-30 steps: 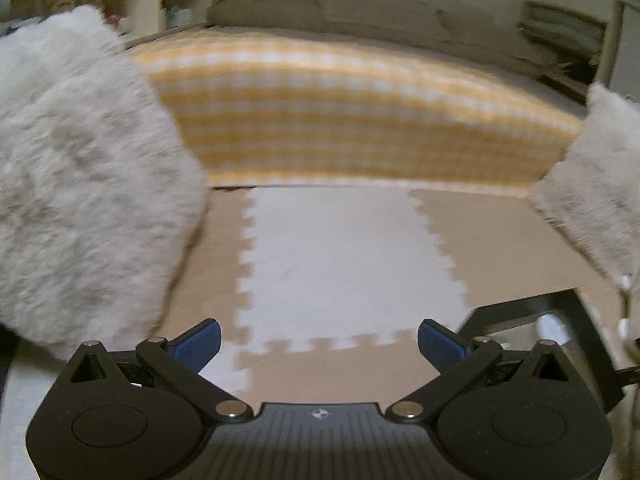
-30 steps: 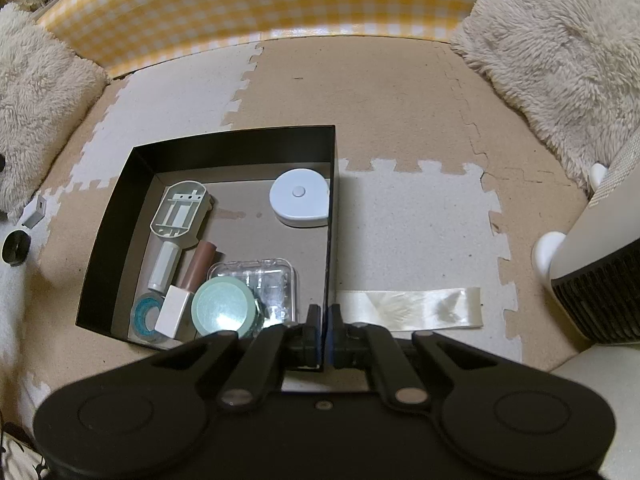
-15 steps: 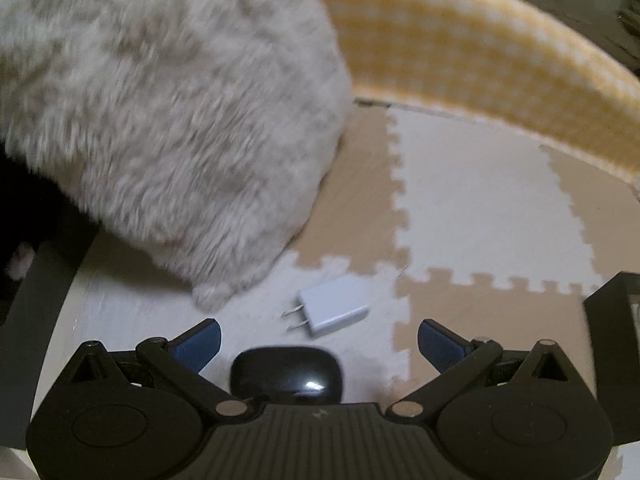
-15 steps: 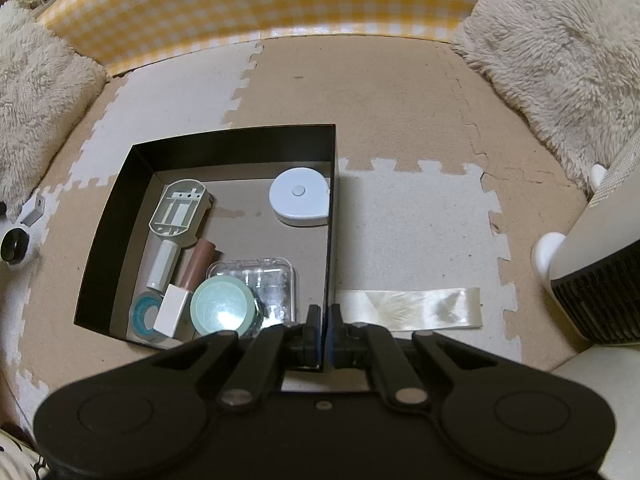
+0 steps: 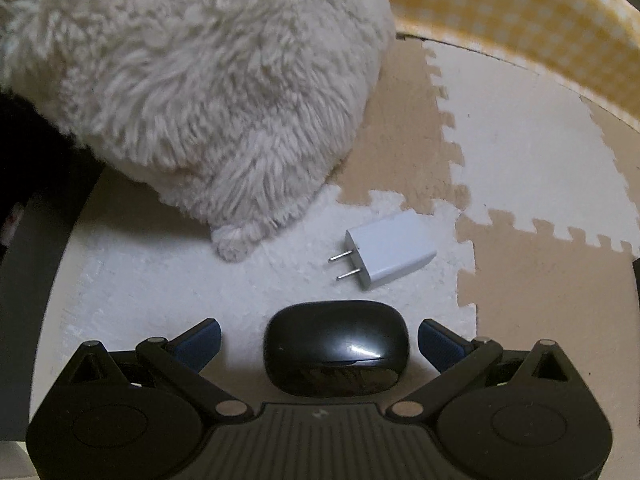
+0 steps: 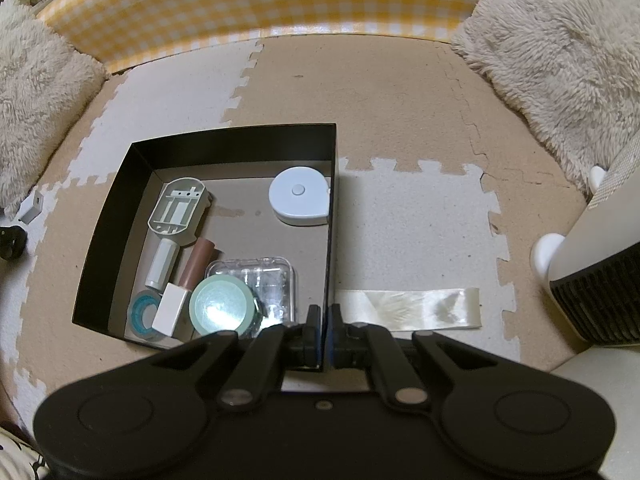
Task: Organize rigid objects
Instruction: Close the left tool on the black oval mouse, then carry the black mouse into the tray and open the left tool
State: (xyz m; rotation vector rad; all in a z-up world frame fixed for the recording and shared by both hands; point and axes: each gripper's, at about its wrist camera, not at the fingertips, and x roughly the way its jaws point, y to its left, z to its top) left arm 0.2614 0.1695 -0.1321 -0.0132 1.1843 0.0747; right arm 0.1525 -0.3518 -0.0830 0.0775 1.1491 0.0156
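We are bringing the left tongs [image 5: 320, 338] down over a glossy black case [image 5: 336, 354] that was not in their view a moment ago, when they were looking across the floor mat [image 5: 520, 128] toward the yellow checked bedding [image 5: 540, 12]. Now the case is lying on the white mat tile between the blue pads [image 5: 200, 342], which are standing wide, clear of it on both sides. That is putting us, we judge, at the start of a pick: the case and the white charger plug [image 5: 390, 248] just beyond it are the loose pieces waiting outside the black box [image 6: 232, 140].

The case is lying flat, its long axis running across from pad to pad, so we would be closing on its ends. The plug is lying on its side with its long axis slanted, prongs pointing left toward the fluffy cushion [image 5: 200, 80].

We are keeping the right tongs [image 6: 323, 330] pinched shut on the box's near right wall, as far as the edge-on view shows, steadying it. Inside are sitting a white tape measure [image 6: 298, 196], a mint tape roll [image 6: 222, 306] and other small items
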